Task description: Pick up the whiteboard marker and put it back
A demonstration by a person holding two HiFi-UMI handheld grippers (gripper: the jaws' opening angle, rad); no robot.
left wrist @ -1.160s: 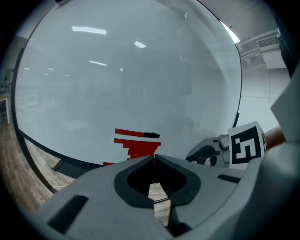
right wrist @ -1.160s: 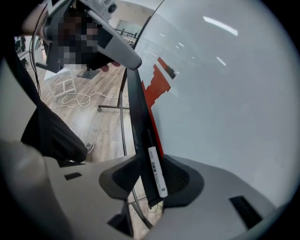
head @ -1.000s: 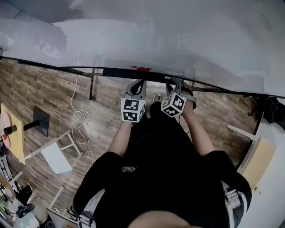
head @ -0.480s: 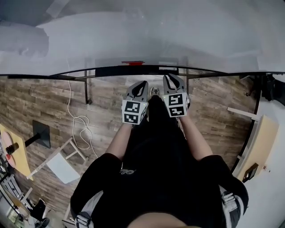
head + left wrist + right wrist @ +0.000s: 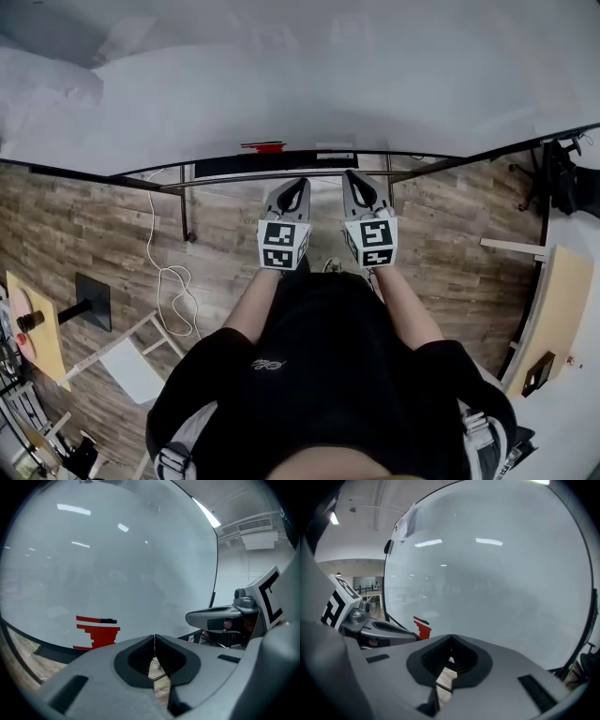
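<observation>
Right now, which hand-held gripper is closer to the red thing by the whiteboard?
Left. The left hand-held gripper sits just below and right of the red thing; the right hand-held gripper is farther off to its right.

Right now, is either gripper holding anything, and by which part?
Nothing is held. The left gripper is shut and empty; the right gripper has just closed its jaws on nothing.

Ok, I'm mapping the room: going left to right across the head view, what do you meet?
Yellow table → black base plate → white cable → left gripper → right gripper → light wooden table.
</observation>
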